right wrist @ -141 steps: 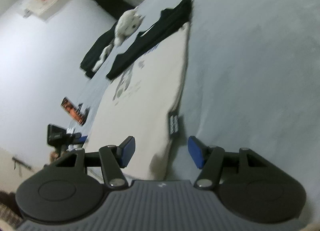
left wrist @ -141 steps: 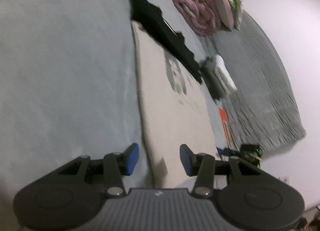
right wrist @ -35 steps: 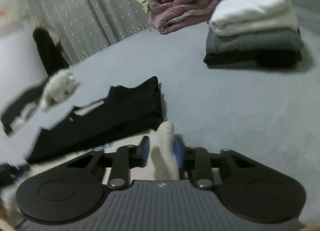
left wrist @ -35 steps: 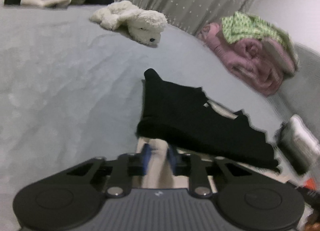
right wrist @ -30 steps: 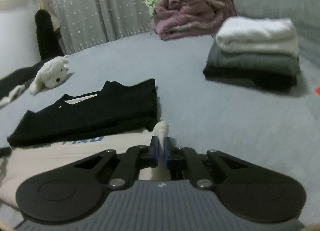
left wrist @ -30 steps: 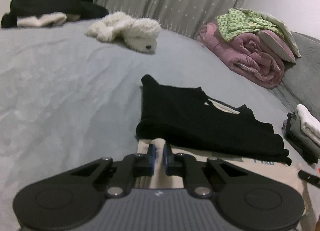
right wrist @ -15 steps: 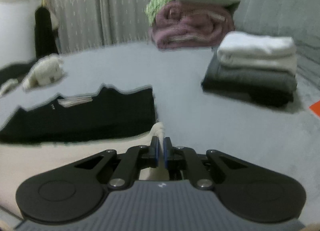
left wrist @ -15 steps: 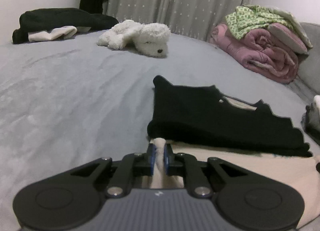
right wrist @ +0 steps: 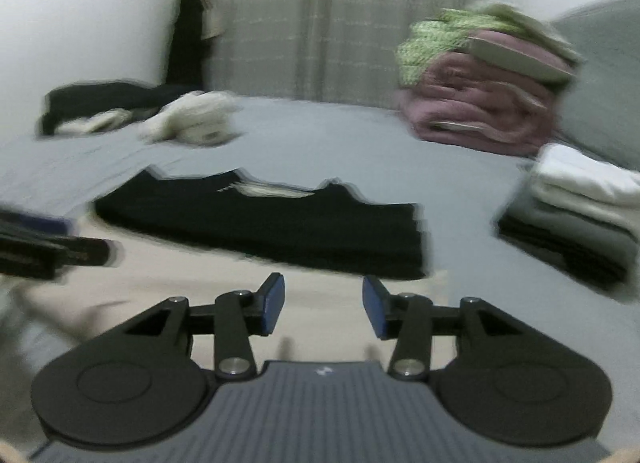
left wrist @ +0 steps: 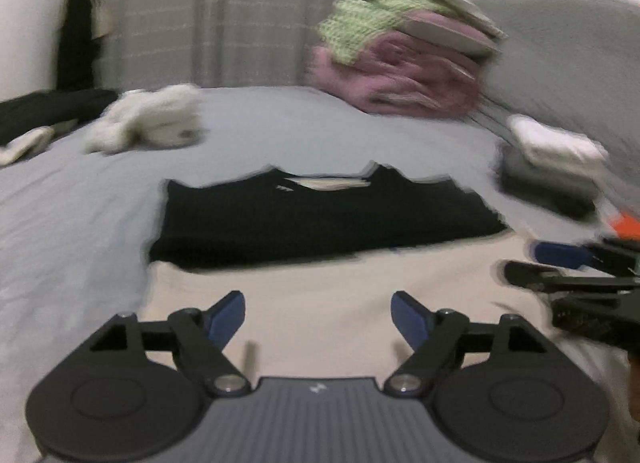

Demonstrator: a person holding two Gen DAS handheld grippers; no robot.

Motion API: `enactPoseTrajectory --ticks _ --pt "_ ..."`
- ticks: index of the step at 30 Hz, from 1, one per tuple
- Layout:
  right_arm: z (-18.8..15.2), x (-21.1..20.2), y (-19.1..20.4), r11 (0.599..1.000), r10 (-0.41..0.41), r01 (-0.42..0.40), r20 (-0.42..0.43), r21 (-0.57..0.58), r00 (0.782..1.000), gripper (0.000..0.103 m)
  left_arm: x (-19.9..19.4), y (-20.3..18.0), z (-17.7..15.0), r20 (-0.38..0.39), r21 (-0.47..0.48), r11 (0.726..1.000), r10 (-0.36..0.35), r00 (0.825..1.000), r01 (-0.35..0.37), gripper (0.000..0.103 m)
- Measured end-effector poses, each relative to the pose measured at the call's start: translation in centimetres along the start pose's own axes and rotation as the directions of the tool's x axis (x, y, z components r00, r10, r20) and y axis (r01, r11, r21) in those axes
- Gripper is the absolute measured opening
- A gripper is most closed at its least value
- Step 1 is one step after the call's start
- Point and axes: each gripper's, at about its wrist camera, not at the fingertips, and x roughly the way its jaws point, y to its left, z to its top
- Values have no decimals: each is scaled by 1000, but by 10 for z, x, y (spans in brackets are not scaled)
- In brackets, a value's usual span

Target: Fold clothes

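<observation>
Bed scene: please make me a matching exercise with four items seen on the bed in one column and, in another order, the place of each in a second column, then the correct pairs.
Column A
1. black garment
2. cream garment
3. white plush toy
4. pink blanket roll

Column B
a. under a green cloth, far right, by the curtain
b. flat, directly below both open tools
c. far left of the bed, near dark clothes
d. folded, on the cream garment's far edge

Pairs: 1-d, 2-b, 3-c, 4-a
</observation>
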Motion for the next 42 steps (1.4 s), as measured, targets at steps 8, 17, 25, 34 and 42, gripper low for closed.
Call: enactPoseTrajectory --ticks 8,17,25,34,42 --pt "-16 15 14 996 66 -72 -101 -60 993 50 13 -11 -24 -98 82 996 -39 994 47 85" --pt "-29 -9 -43 990 126 -121 -85 66 988 50 -13 26 -37 -84 84 991 -102 991 109 85" --pt "-46 -37 -77 985 144 -138 -53 99 988 50 -40 63 -48 -44 66 988 -134 990 137 85" --pt "-26 -28 -48 986 156 -154 -22 64 988 54 -22 43 -28 -30 43 987 -152 988 153 87" --pt "-36 -19 -53 990 137 -134 -91 41 986 56 -14 41 -37 -95 92 987 -120 988 129 87"
